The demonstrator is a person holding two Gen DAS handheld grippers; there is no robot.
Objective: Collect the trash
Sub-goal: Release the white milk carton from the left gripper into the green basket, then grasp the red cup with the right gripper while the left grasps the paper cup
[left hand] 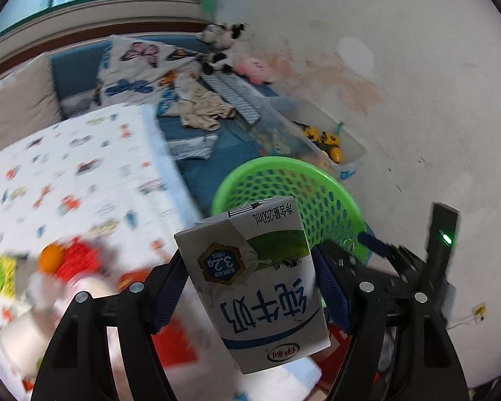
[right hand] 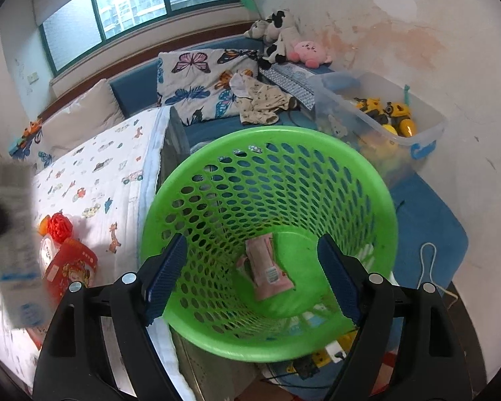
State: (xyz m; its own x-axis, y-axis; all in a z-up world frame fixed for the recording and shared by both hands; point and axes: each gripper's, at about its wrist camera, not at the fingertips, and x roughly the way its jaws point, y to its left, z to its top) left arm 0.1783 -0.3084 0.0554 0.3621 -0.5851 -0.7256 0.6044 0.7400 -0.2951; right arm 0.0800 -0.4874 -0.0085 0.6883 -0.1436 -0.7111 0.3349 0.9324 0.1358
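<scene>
Item 1: your left gripper (left hand: 250, 280), fingers clamped on the milk carton (left hand: 254, 287) by its two side faces. Carton upside down, long axis running away from you along the fingers, top end toward the green basket (left hand: 317, 193), which lies just ahead and slightly right.

Item 2: your right gripper (right hand: 250, 274), fingers spread, holding nothing, poised directly over the basket mouth; so right hand is nearer the bin, but left has the load.

Item 3: green basket (right hand: 367, 183) on floor, tight vs. the bed's foot-end edge. One pink wrapper (right hand: 267, 267) flat on its bottom.

Item 4: bed (right hand: 117, 153), near corner: red packet (right hand: 71, 267), red pom-pom item (right hand: 60, 225), white cup (left hand: 20, 337), more trash likely, blurred.

Item 5, far: clear toy bin (right hand: 377, 113) by wall.

Judgement: the drop needs a short fwd-right carry until carton clears the rim.
</scene>
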